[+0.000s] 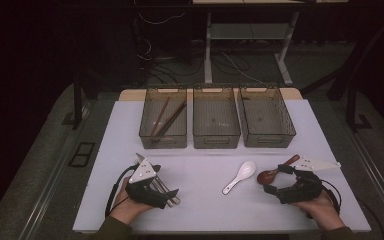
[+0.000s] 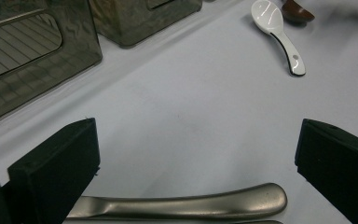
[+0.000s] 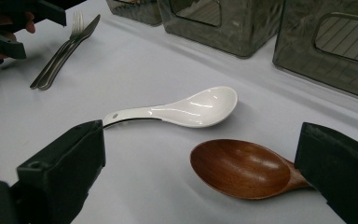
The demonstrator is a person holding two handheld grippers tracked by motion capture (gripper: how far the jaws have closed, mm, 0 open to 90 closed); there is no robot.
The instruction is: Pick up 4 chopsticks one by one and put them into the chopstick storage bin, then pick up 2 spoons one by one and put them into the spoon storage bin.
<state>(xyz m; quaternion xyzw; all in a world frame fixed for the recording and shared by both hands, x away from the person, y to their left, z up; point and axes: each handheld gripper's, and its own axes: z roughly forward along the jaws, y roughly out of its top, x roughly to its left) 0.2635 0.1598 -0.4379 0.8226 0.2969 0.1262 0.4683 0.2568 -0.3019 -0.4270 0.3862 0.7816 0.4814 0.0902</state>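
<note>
My left gripper [image 1: 162, 186] stands open at the near left of the table, over a metal fork and knife [image 1: 172, 200]. In the left gripper view a metal handle [image 2: 182, 205] lies between the wide black jaws of the left gripper [image 2: 198, 135], and the pads do not touch it. My right gripper [image 1: 276, 180] is open at the near right. A brown wooden spoon [image 3: 242, 168] lies on the table between the jaws of the right gripper [image 3: 203, 135], and the right jaw hides its handle. A white ceramic spoon [image 1: 240, 177] lies between the two grippers.
Three smoky see-through bins stand in a row at the back: the left bin [image 1: 163, 141] holds wooden chopsticks [image 1: 167, 120], the middle bin [image 1: 216, 141] and the right bin [image 1: 269, 140] look bare. White tabletop [image 1: 205, 165] stretches between the bins and the grippers.
</note>
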